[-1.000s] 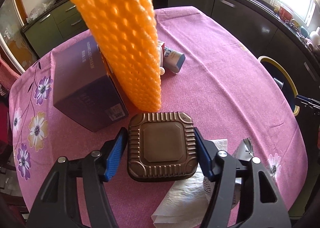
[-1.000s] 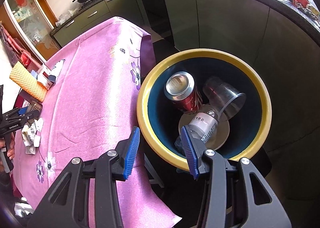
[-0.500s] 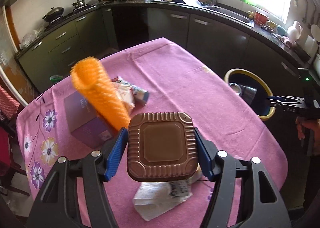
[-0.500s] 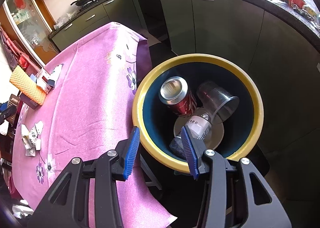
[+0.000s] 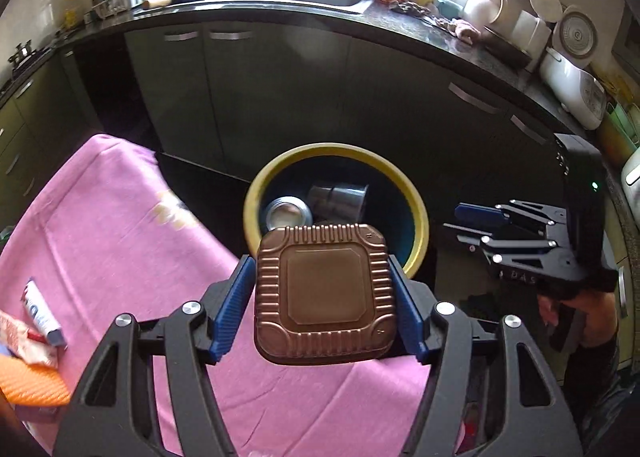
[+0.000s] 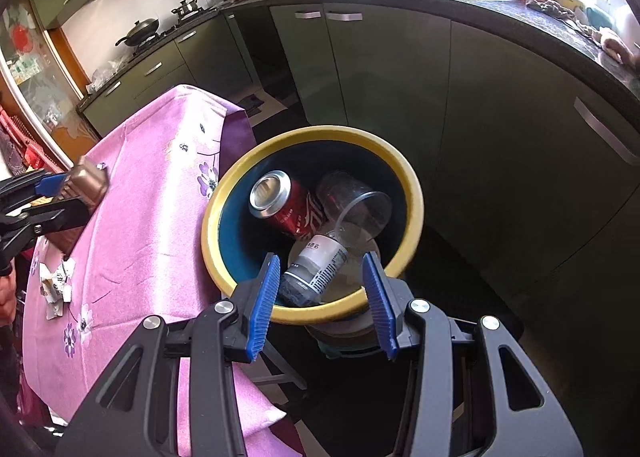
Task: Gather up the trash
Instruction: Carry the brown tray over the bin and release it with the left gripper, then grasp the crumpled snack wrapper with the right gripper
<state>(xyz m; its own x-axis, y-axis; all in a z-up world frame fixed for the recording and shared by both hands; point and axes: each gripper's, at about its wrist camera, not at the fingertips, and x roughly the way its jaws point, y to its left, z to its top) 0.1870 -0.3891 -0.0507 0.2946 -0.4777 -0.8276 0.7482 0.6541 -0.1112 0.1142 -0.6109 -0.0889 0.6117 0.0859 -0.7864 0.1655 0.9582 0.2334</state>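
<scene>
Between the jaws of the left gripper [image 5: 322,299], a brown ribbed tray [image 5: 325,295] is being gripped by its two sides, its underside facing the camera, hanging in the air over the surface's edge nearest the bin. The right gripper [image 6: 322,299] is holding nothing; its jaws are standing apart, hovering just above the near rim of the yellow-rimmed bin [image 6: 412,193].

The step in hand looks like the carry to the bin: in the left wrist view the tray is overlapping the bin's near rim [image 5: 252,213], but how far it is from the opening is hard to tell. The next move probably calls for bringing the tray fully over the opening and then spreading the jaws to let it drop.

Inside the bin a red can [image 6: 286,205], a clear plastic cup [image 6: 356,203] and a labelled bottle [image 6: 316,267] are already lying. The right gripper is sitting close over the rim and could crowd the drop. On the pink cloth [image 5: 120,241], crumpled paper scraps [image 6: 56,285], a small tube [image 5: 42,311] and an orange textured piece [image 5: 32,383] are waiting.
</scene>
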